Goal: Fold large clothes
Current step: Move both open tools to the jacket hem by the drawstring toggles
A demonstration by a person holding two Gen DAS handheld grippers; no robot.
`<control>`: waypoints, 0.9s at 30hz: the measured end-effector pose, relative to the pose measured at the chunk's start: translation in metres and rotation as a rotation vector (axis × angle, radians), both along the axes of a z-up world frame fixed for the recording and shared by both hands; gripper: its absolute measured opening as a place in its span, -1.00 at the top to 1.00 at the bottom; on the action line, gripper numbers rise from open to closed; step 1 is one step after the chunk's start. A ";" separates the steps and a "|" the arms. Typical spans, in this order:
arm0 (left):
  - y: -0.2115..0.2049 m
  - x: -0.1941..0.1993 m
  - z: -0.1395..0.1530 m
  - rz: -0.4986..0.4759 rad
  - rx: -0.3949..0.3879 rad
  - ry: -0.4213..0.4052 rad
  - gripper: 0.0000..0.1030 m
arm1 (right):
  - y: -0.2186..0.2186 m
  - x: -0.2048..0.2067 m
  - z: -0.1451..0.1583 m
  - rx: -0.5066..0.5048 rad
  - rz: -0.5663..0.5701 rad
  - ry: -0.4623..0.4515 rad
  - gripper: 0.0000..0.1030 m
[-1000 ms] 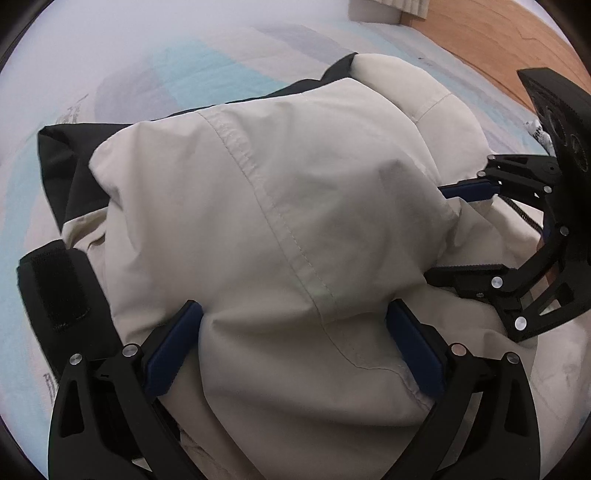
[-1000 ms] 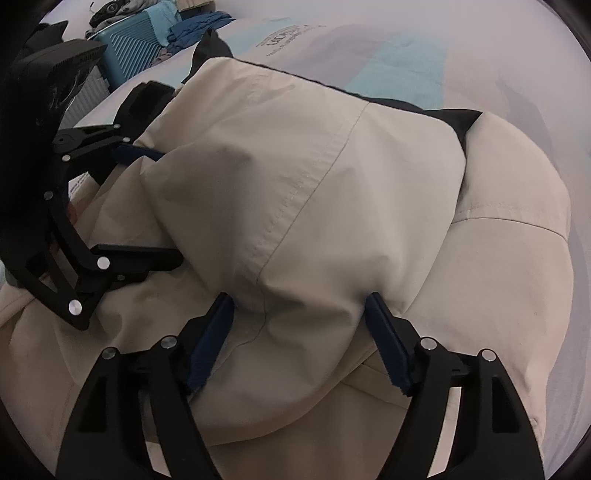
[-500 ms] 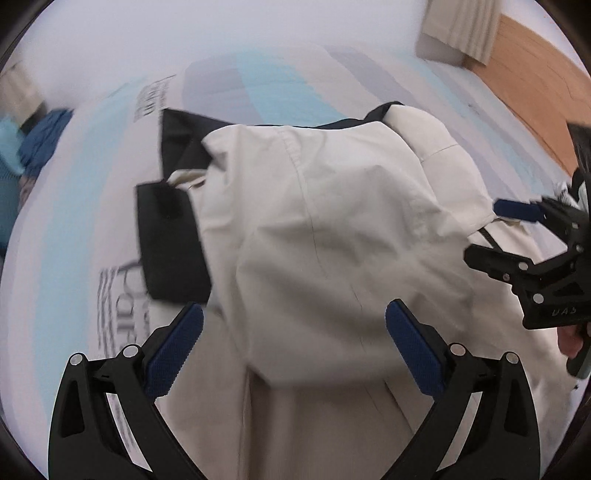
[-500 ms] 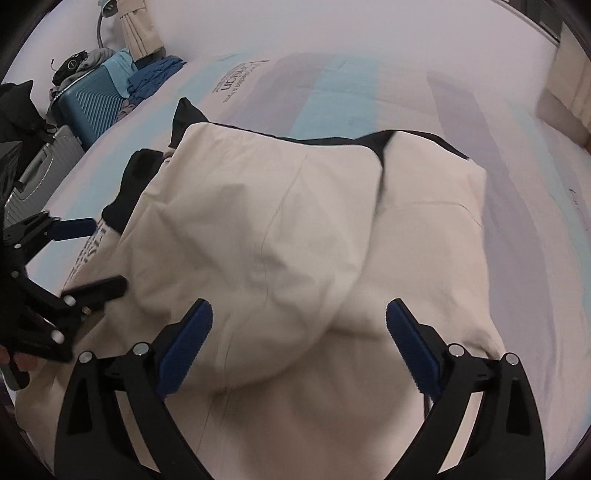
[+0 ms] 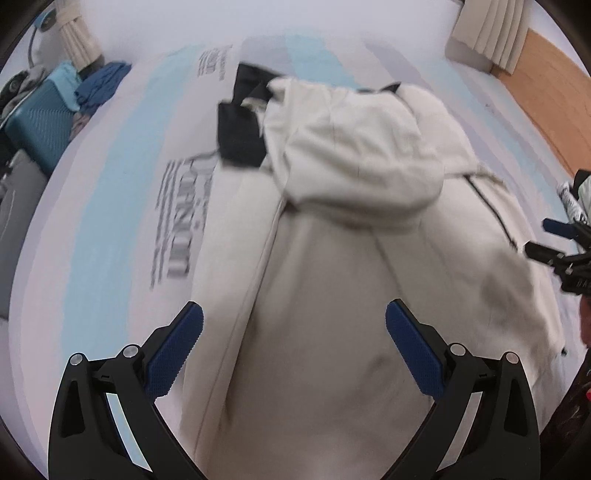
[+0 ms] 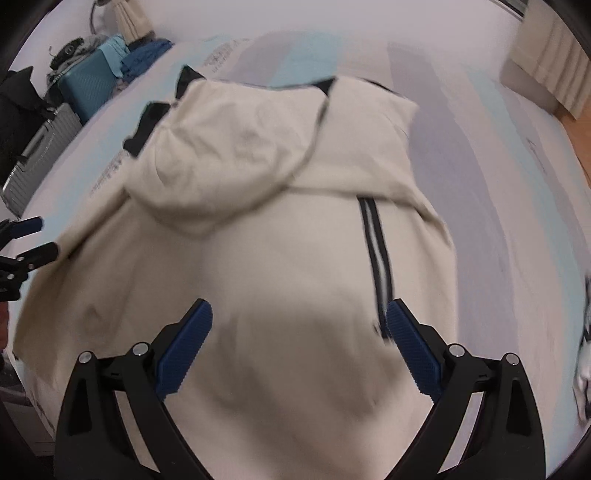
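Both cameras pulled back; cream jacket (image 5: 354,229) lies on striped bedspread (image 5: 110,206).

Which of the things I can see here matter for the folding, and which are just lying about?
For the job:
- cream jacket, hood folded down over its body
- left claw, open, holding nothing
- right claw, open, holding nothing
- striped bed cover under the jacket

Lying about:
- teal suitcase
- grey suitcase
- blue clothes
- curtain
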State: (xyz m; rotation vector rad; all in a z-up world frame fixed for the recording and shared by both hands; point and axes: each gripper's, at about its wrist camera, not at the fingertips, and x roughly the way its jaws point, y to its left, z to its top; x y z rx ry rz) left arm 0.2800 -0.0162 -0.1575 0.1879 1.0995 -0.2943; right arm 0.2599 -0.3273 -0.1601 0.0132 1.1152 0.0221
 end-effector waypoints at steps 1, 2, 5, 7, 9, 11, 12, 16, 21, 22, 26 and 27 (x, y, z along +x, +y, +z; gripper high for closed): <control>0.003 -0.006 -0.001 0.007 0.005 0.006 -0.89 | -0.004 -0.005 -0.002 0.001 -0.009 0.007 -0.78; 0.006 -0.011 -0.002 0.014 0.011 0.009 -0.89 | -0.007 -0.010 -0.003 -0.002 -0.017 0.012 -0.78; 0.014 -0.029 -0.002 0.049 0.025 0.006 -0.89 | -0.013 -0.021 -0.006 -0.016 -0.040 0.023 -0.78; 0.019 -0.042 -0.001 0.086 0.022 -0.006 -0.89 | -0.014 -0.029 -0.007 -0.017 -0.046 0.022 -0.78; 0.022 -0.055 -0.002 0.119 0.029 -0.010 -0.89 | -0.012 -0.033 -0.008 -0.014 -0.033 0.031 -0.78; 0.024 -0.066 -0.003 0.131 0.029 -0.002 -0.89 | -0.009 -0.040 -0.009 -0.025 -0.017 0.030 -0.78; 0.026 -0.074 -0.003 0.138 0.038 -0.006 -0.89 | -0.009 -0.044 -0.010 -0.037 -0.014 0.032 -0.78; 0.048 -0.104 -0.013 0.173 0.072 0.012 -0.89 | -0.019 -0.064 -0.014 -0.045 -0.042 0.045 -0.78; 0.080 -0.134 -0.026 0.201 0.086 0.020 -0.89 | -0.040 -0.093 -0.023 -0.072 -0.088 0.072 -0.78; 0.084 -0.137 -0.027 0.204 0.083 0.021 -0.89 | -0.045 -0.101 -0.024 -0.083 -0.097 0.076 -0.78; 0.098 -0.149 -0.029 0.215 0.075 0.007 -0.88 | -0.056 -0.123 -0.030 -0.111 -0.109 0.090 -0.78; 0.101 -0.151 -0.031 0.220 0.074 0.010 -0.88 | -0.057 -0.127 -0.031 -0.119 -0.110 0.091 -0.78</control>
